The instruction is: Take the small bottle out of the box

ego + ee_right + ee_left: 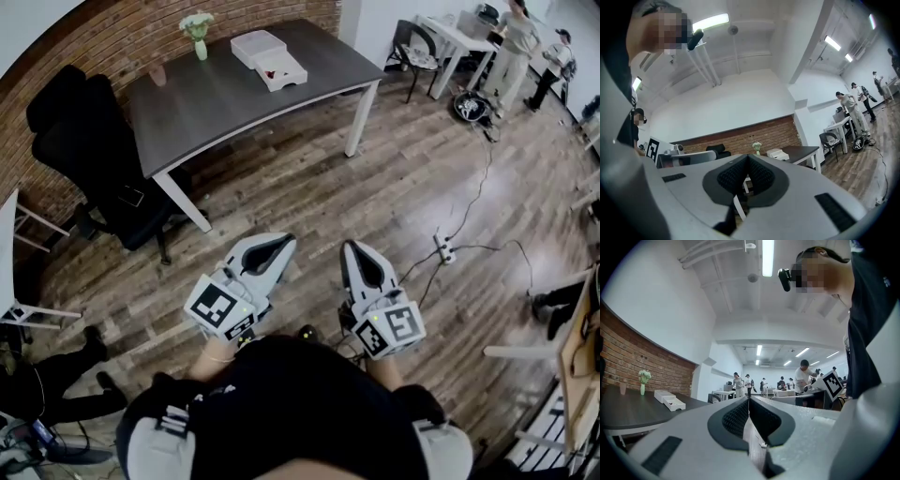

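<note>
The surface (225, 98) is a dark grey top on white legs, and it stands on a wooden floor (394, 187). Near its far edge stands a small green vase (200, 45) with white flowers. Left of the vase, a little apart, is a small pinkish cup (157, 75). Toward the right end lies an open white box (286, 73), with a second white tray (257, 43) just behind it, touching it. Inside the box shows a red spot (272, 73), perhaps some small item, too far away to tell. On the floor lies a white power strip (443, 249) with cables.
</note>
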`<state>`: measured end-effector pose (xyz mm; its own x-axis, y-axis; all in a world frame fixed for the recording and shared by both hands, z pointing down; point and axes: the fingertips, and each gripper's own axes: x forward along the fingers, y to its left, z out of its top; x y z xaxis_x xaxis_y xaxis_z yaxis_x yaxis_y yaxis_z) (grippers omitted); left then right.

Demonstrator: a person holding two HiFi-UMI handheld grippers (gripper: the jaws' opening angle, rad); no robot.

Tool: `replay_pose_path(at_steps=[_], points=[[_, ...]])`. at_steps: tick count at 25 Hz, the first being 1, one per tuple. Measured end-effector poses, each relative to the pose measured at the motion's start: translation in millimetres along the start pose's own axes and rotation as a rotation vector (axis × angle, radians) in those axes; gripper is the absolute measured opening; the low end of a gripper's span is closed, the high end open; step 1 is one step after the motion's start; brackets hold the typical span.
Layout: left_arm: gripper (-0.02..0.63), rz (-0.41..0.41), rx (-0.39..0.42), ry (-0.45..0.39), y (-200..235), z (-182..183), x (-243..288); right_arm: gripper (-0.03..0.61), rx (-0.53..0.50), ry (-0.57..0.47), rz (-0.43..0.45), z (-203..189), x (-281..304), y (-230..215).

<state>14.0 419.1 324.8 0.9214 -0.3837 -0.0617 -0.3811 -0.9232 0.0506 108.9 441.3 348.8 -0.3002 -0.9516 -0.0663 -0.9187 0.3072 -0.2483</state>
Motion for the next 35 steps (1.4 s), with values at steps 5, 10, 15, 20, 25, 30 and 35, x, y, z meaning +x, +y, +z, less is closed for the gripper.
replay_pose_path(at_steps=[5, 10, 15, 20, 25, 30, 35], points=[[0.003, 0.024, 0.016, 0.0, -13.0, -1.2, 7.2, 0.006, 0.006, -0.001, 0.046, -1.0, -9.3, -8.3], [0.003, 0.055, 0.017, 0.012, -7.0, -7.4, 2.7, 0.02, 0.02, -0.004, 0.057, -5.7, -6.1, -11.7], [0.003, 0.045, -0.004, 0.001, 10.8, -12.8, 7.0, 0.023, 0.011, -0.004, 0.034, -6.7, 3.9, -16.8], [0.003, -0.021, -0.007, -0.019, 35.9, -10.6, 26.4, 0.025, -0.016, -0.021, 0.002, -0.3, 26.2, -21.1], [0.003, -0.081, 0.002, -0.027, 72.3, -2.4, 46.8, 0.028, -0.041, -0.041, -0.035, 12.5, 59.5, -24.7], [0.004, -0.117, -0.01, -0.032, 116.0, -2.4, 56.8, 0.028, -0.034, -0.048, -0.068, 13.7, 100.5, -28.9], [0.003, -0.106, -0.006, -0.048, 168.3, -2.3, 57.3, 0.029, -0.055, -0.051, -0.069, 10.2, 148.9, -29.8]])
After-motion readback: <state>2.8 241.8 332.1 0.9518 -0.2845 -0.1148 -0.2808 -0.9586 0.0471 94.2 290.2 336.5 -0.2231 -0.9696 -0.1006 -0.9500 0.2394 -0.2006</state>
